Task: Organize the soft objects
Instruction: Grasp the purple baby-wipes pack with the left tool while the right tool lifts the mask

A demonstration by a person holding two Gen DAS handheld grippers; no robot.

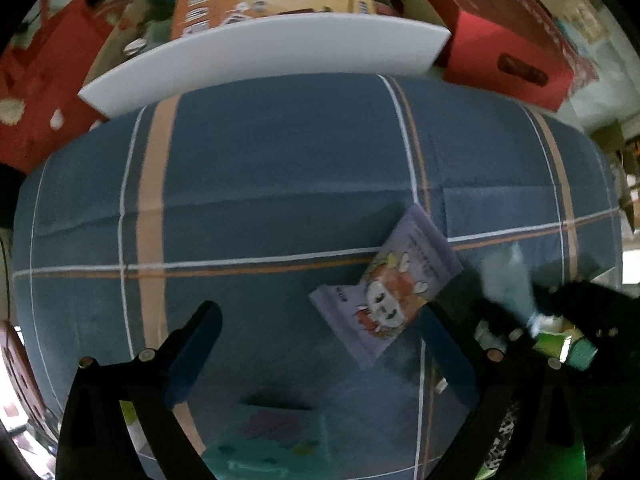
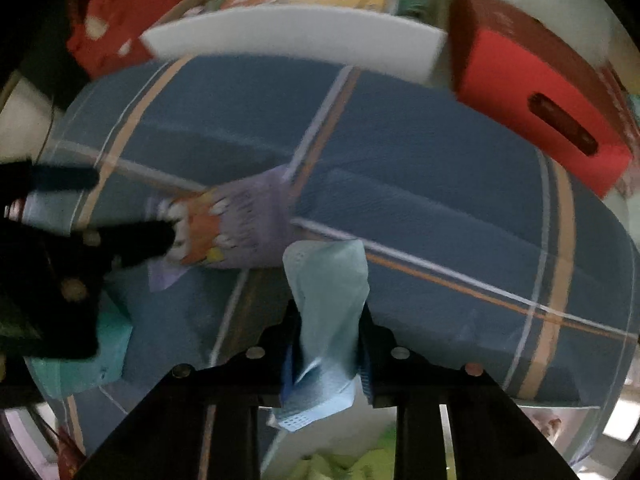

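Soft packs lay on the blue plaid cloth (image 1: 280,168) — a teal one (image 1: 272,440) nearest, at the left claw's (image 1: 320,344) base, and a lilac cartoon-printed pack (image 1: 388,284) slanted just right of middle. That left claw stood spread wide over the cloth, nothing between its fingers. Further right, the right claw (image 2: 326,344) was pinching a pale blue dotted cloth (image 2: 326,280), whose loose end stuck up past the fingertips. A white board (image 1: 264,52) and a red box (image 1: 508,48) sat beyond.
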